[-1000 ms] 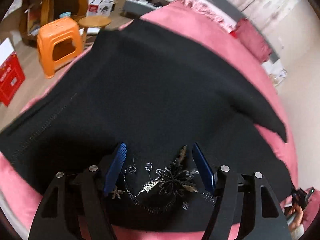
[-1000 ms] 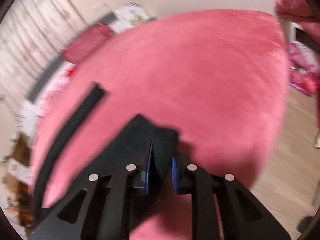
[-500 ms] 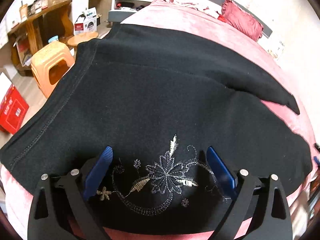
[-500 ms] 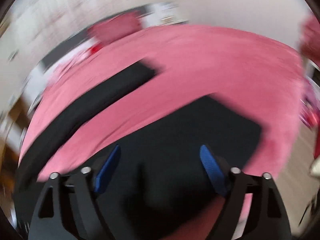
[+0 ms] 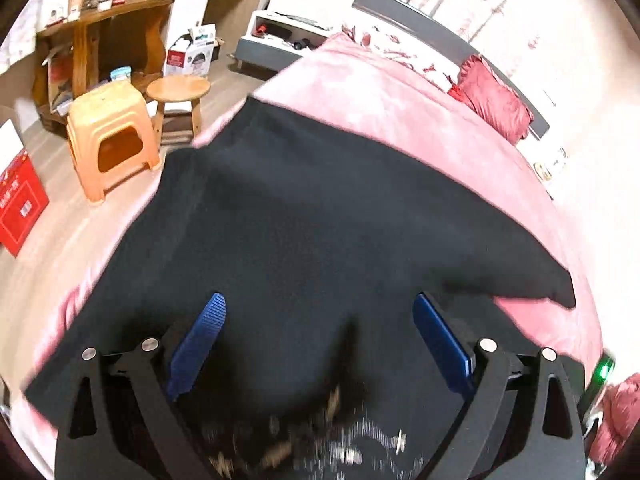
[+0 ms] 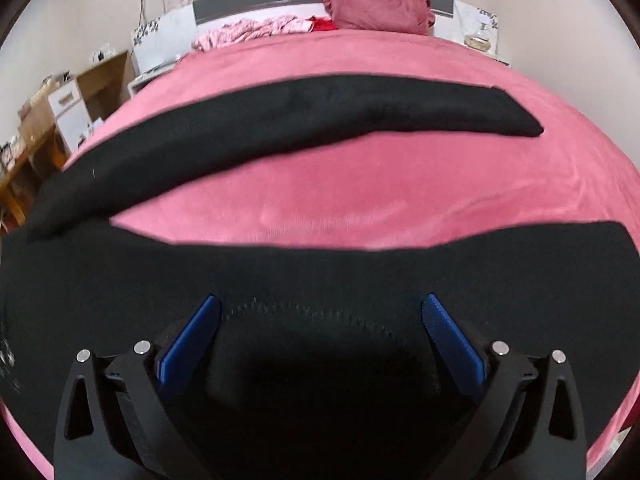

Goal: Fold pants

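Right now the pink bed [image 6: 360,184] fills most of what I see from both wrists, its dark red pillow [image 6: 376,8] up against the headboard. Across it lie the black pants [image 5: 320,232], spread flat; from my right wrist view one leg [image 6: 304,116] runs as a long band across the far part of the bed, well apart from the other leg, which passes directly under my claw with bare pink cover between the two. My left gripper [image 5: 318,320] hangs over the broad black cloth, its blue pads spread wide with nothing pressed between them; pale embroidery [image 5: 320,440] shows blurred on the fabric just below its fingers. My right gripper [image 6: 320,320] is over the near leg, its jaws opening, the pads standing wide on either side of the cloth and not pinching it. Off the bed's left side, in the left view, an orange plastic stool [image 5: 108,136] stands just beside a small round wooden stool [image 5: 178,90].
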{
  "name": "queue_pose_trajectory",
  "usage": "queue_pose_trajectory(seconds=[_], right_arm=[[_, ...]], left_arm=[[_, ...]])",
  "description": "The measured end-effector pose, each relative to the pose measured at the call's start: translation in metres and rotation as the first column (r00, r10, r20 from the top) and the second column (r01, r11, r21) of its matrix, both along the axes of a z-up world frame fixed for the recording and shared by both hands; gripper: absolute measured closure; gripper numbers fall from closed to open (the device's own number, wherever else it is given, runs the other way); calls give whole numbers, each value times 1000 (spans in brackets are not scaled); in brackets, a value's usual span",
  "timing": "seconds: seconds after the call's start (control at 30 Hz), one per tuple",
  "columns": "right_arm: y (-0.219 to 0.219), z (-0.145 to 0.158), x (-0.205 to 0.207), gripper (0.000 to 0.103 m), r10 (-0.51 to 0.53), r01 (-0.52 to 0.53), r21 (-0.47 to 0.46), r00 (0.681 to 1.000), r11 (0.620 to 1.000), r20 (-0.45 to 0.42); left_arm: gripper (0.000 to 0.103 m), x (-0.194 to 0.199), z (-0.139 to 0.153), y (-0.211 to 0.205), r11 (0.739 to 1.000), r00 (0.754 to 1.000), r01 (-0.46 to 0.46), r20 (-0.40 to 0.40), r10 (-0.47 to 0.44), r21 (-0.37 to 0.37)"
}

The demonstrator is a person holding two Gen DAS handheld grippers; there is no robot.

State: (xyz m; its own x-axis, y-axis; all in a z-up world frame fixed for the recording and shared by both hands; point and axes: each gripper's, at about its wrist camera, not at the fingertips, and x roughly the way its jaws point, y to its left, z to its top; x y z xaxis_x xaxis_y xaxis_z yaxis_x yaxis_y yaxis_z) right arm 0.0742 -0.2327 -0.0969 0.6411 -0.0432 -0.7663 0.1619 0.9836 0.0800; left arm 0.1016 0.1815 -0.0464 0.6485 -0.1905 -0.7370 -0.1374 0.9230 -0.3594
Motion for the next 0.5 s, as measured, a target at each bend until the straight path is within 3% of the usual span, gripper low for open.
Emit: queue_pose_trajectory(seconds=[0.17,0.5], right_arm=[[7,-5,8,2,0,0,4,1000,1000,-1],[11,1,4,2,0,0,-1,1000,1000,-8]], left_arm=[[9,52,18,16,998,998,-38,43,36,44],[9,160,14,61,984,986,-161,-39,164,75]])
